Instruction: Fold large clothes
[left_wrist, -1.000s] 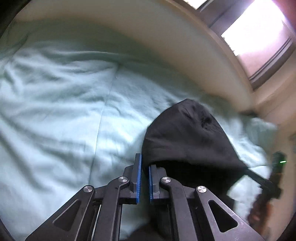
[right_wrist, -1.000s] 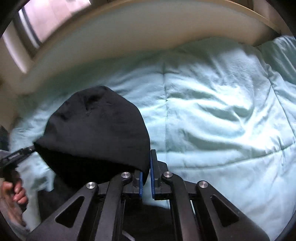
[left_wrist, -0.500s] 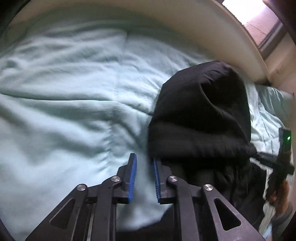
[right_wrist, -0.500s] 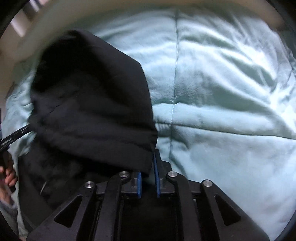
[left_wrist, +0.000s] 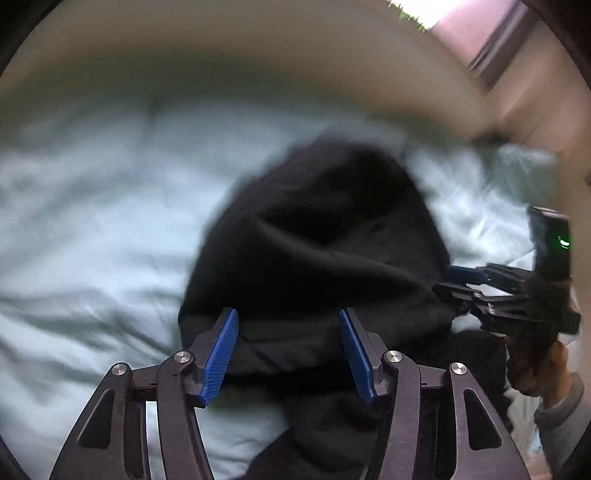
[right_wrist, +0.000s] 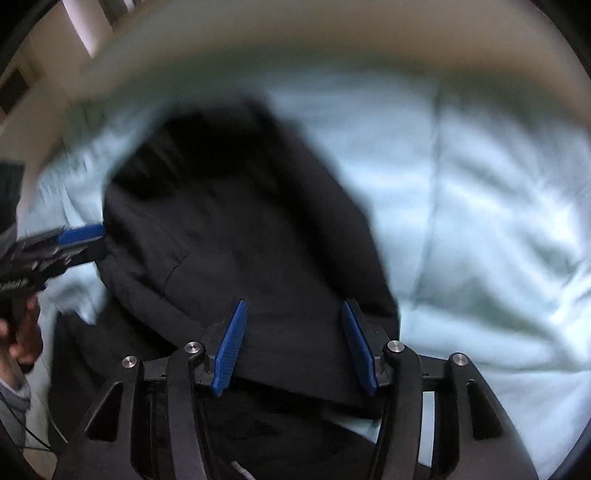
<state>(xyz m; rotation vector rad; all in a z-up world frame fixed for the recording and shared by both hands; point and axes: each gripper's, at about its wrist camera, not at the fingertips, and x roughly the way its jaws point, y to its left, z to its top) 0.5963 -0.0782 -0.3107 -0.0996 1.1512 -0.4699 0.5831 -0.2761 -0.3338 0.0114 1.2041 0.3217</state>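
Spreading wide on my left side, my left gripper (left_wrist: 288, 350) holds nothing, its blue pads (left_wrist: 221, 354) apart above the near edge of the black garment (left_wrist: 317, 251), which lies bunched on the pale green quilt (left_wrist: 92, 229). My right gripper (right_wrist: 293, 349) is also splayed wide and empty over the same garment's near edge, with the quilt stretching away to its right. Both views are blurred, so I cannot tell whether any pad touches the cloth.
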